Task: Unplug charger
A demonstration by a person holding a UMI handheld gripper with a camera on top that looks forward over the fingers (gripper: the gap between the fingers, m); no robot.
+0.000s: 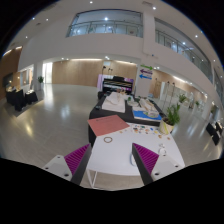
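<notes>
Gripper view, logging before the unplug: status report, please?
Gripper open, holding nothing, above the white table. Charger not identifiable. Pink sheet and small ring lie beyond the fingers.

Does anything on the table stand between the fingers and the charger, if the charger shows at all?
I cannot make out a charger. The gripper, fingers open, hangs at the near edge of the white table. Ahead of the fingers lie a ring and a red sheet; white items and a plant stand beyond.
</notes>
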